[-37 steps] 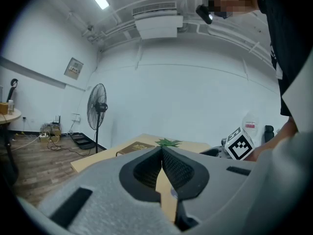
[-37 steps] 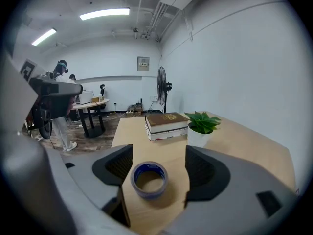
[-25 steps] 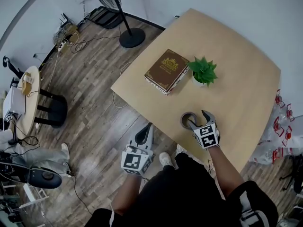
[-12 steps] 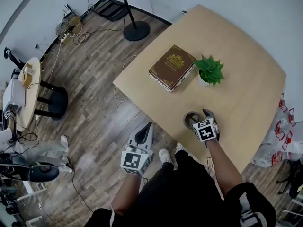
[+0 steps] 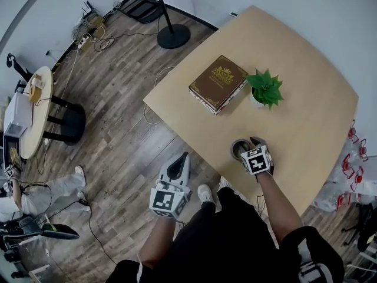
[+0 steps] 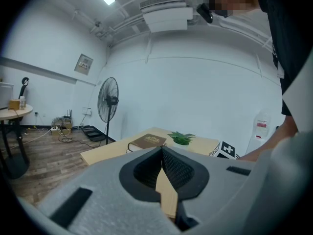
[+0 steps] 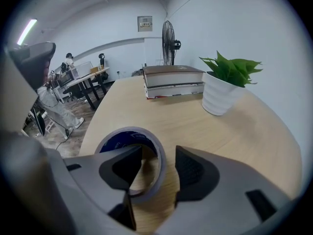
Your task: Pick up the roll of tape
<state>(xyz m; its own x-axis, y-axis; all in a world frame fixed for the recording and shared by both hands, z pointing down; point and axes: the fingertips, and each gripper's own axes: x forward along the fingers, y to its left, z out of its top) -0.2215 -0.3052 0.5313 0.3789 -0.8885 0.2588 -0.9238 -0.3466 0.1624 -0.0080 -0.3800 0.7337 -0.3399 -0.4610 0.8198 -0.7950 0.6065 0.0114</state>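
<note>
One wall of the roll of tape [image 7: 128, 130], flat on the worktop [image 7: 161, 114], is straddled by the right tongs [image 7: 159, 151]; these were just narrowed but are not pressed on it. The left tongs [image 6: 162, 150] are seen closed.

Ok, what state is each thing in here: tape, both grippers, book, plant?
roll of tape: flat on the table, unlifted, its wall between the right jaws.
right gripper: open, jaws just been closing; one inside the roll, one outside, outer pad not touching.
left gripper: shut, empty.
book: closed, lying flat.
potted plant: upright.
</note>
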